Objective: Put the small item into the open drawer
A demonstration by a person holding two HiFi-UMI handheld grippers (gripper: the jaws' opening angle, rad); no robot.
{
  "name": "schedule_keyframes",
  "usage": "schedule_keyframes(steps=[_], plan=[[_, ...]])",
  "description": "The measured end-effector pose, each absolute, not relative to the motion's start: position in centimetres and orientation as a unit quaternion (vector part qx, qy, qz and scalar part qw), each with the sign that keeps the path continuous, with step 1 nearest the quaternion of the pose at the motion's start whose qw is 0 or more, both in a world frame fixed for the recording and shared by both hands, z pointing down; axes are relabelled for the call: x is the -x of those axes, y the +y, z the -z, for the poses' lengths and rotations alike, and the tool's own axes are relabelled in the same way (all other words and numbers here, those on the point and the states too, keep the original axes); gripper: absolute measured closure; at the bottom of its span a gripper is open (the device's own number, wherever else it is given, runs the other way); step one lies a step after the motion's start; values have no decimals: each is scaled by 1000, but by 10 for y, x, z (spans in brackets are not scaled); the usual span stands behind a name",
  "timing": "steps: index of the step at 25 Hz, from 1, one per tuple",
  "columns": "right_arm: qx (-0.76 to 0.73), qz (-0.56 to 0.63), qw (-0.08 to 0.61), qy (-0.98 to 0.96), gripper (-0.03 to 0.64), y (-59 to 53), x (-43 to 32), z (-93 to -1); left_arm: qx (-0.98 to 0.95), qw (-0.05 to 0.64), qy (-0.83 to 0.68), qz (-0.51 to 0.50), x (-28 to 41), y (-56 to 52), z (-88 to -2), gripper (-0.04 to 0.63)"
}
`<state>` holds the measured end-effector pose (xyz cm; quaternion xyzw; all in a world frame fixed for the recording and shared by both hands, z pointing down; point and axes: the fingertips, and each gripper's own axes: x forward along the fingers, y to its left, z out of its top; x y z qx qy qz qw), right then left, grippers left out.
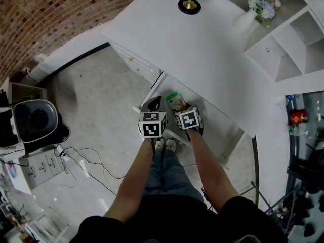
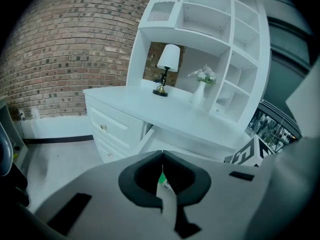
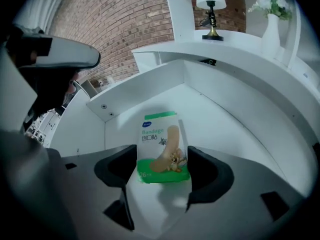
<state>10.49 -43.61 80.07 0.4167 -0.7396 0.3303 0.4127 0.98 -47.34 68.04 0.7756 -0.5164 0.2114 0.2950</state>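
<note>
A green and white bandage box (image 3: pixel 162 146) stands upright between the jaws of my right gripper (image 3: pixel 163 160), which is shut on its lower part. The box hangs inside the open white drawer (image 3: pixel 235 124). In the head view the box (image 1: pixel 173 100) sticks out ahead of the right gripper (image 1: pixel 181 108) over the drawer (image 1: pixel 220 130) that is pulled out from under the desk. My left gripper (image 1: pixel 154 104) hangs just left of it at the drawer's left edge. Its jaws (image 2: pixel 162 156) meet at the tips with nothing in them.
The white desk top (image 1: pixel 202 49) carries a small lamp (image 1: pixel 189 4) and a vase of flowers (image 1: pixel 253 11), with a shelf unit (image 1: pixel 293 39) behind. More closed drawers (image 2: pixel 107 129) sit left of the open one. A dark bin (image 1: pixel 35 118) and cables (image 1: pixel 76 158) lie on the floor.
</note>
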Motion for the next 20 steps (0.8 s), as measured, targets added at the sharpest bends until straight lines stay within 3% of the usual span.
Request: schedule_keyframes(steps=[16, 20], plan=[[-429, -318, 382, -754, 273, -437, -105, -792, -779, 291, -517, -202, -5, -473, -672, 574], [-439, -309, 351, -767, 322, -438, -104, -766, -783, 287, -517, -196, -4, -472, -662, 574]])
